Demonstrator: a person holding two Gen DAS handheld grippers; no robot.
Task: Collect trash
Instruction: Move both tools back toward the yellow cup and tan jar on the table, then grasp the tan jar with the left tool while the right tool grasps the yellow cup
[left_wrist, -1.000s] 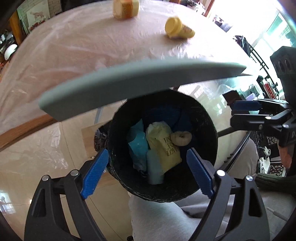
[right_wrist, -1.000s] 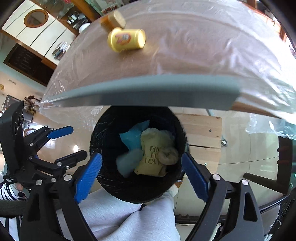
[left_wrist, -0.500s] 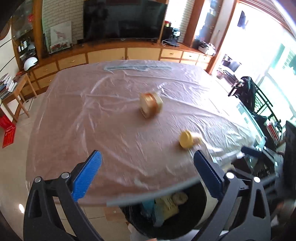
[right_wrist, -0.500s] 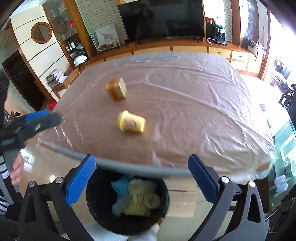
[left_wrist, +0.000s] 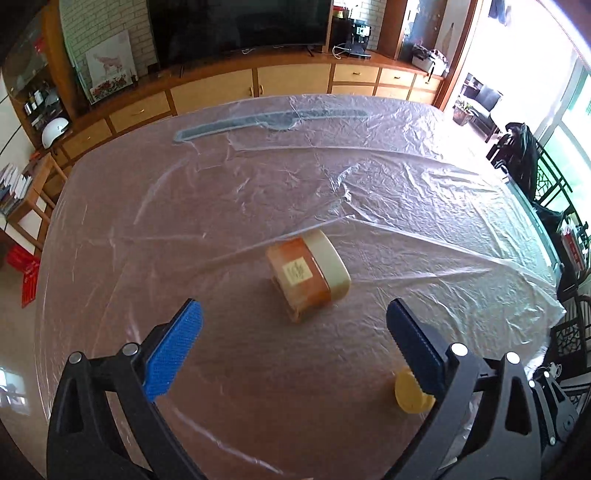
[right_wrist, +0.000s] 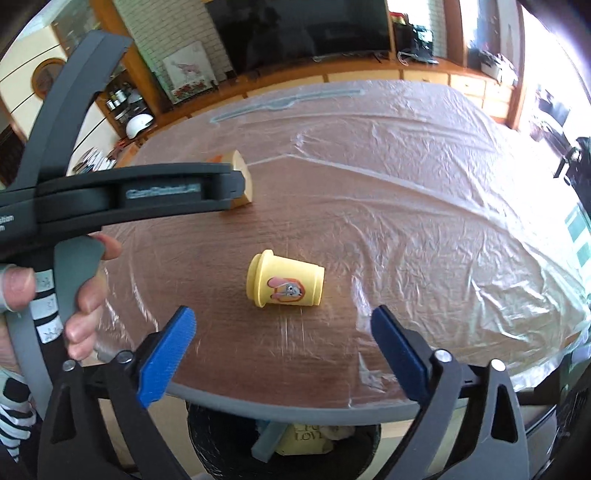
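Left wrist view shows the left tongs spread and empty over the plastic-covered tabletop, facing a toppled orange jar with a cream lid. Right tongs — empty, narrowing — face a toppled yellow cartoon cup; the black bin waits below. Judged step: reaching — next, descend and straddle each piece.

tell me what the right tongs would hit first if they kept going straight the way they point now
Most likely the yellow plastic cup lying on its side on the film-covered wooden table. It sits just ahead of the right tongs, roughly centred between the closing jaws, which hold nothing. Depth is unclear, so they might meet the tabletop just short of it.
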